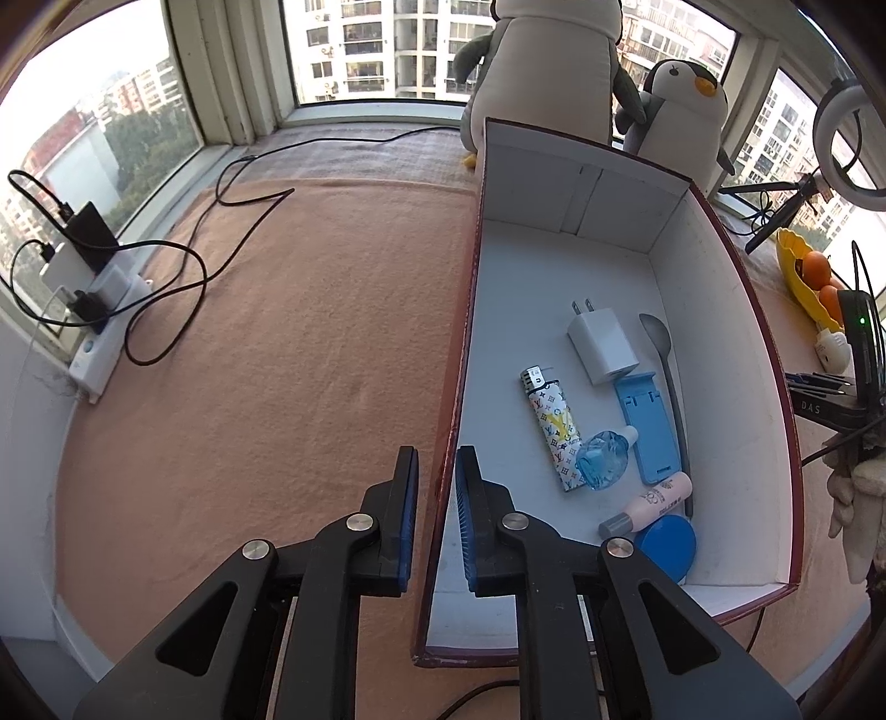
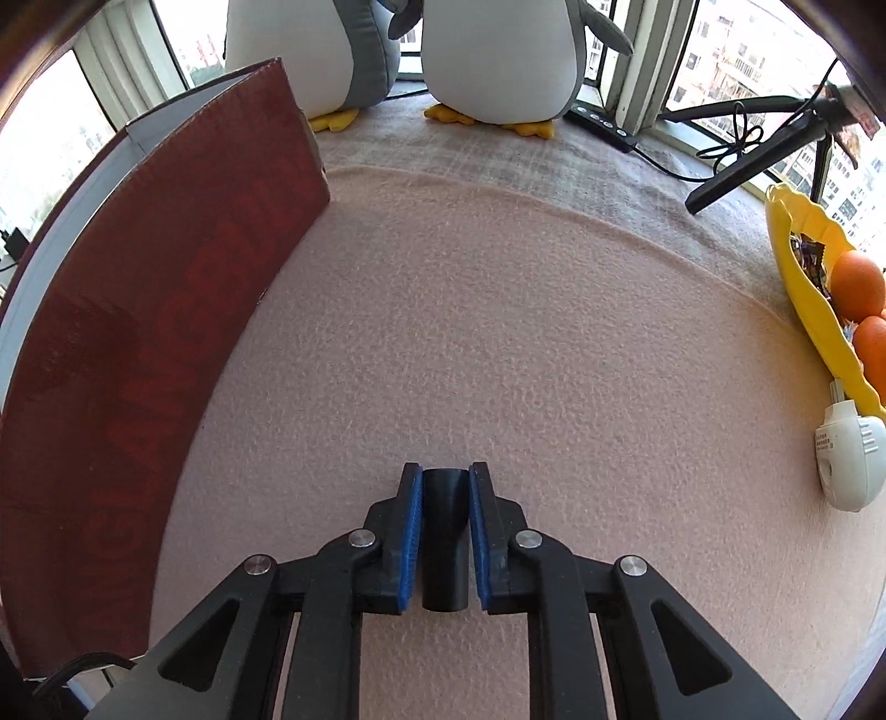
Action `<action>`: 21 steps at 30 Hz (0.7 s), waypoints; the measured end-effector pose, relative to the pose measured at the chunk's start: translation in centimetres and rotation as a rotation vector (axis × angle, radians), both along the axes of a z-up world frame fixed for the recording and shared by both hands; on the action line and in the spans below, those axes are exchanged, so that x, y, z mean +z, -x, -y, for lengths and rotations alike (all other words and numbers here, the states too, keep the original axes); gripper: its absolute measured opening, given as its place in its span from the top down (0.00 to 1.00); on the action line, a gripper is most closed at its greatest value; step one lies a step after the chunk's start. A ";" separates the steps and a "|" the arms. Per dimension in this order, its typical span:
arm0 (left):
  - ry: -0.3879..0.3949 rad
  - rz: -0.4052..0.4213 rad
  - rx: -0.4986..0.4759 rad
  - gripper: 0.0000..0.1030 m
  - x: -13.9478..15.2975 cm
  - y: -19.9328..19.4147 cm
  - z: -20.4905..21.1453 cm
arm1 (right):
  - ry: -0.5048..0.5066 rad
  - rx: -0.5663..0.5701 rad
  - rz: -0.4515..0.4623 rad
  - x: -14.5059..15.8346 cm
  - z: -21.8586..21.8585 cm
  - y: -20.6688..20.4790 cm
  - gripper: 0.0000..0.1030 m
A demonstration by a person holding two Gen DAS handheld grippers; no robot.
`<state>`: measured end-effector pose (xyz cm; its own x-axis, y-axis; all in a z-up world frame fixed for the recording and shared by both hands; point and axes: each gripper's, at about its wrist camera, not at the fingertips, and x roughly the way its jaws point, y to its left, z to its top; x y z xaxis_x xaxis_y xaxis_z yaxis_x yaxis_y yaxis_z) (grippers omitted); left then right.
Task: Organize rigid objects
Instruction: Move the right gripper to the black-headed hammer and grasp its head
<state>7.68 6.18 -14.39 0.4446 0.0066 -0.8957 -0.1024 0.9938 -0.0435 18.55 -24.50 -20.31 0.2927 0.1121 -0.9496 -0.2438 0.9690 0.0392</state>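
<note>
- Home, high-rise flat: bay window [image 1: 360, 50] w/ apt blocks outside.
- Two penguin plush toys [image 2: 498, 61] on the sill ledge.
- Pink fleece blanket [image 1: 277, 343] spread over the ledge, no workbench.
- Yellow fruit dish [image 2: 803, 288] w/ oranges [image 2: 858, 282].
- Power strip [image 1: 105, 332] w/ chargers & loose cables by the glass.
- Ring light [image 1: 847, 144] on tripod, hobby-type setup.
</note>
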 end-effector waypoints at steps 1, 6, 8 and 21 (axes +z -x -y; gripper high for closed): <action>0.002 -0.002 0.000 0.87 0.0 0.0 0.0 | -0.001 -0.007 0.002 0.0 0.1 0.1 0.86; 0.008 0.004 -0.003 0.87 0.0 0.0 0.0 | -0.008 -0.042 0.018 0.4 0.9 0.8 0.86; 0.009 0.008 -0.007 0.87 0.1 0.0 0.0 | -0.010 -0.061 0.028 0.7 1.3 1.0 0.86; 0.028 0.021 -0.028 0.87 0.2 0.0 0.1 | -0.058 -0.182 0.082 3.6 3.9 2.3 0.86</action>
<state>7.67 6.13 -14.19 0.4629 -0.0309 -0.8859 -0.0737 0.9946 -0.0732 16.24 -28.43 -16.68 0.3891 0.1038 -0.9153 -0.0695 0.9941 0.0832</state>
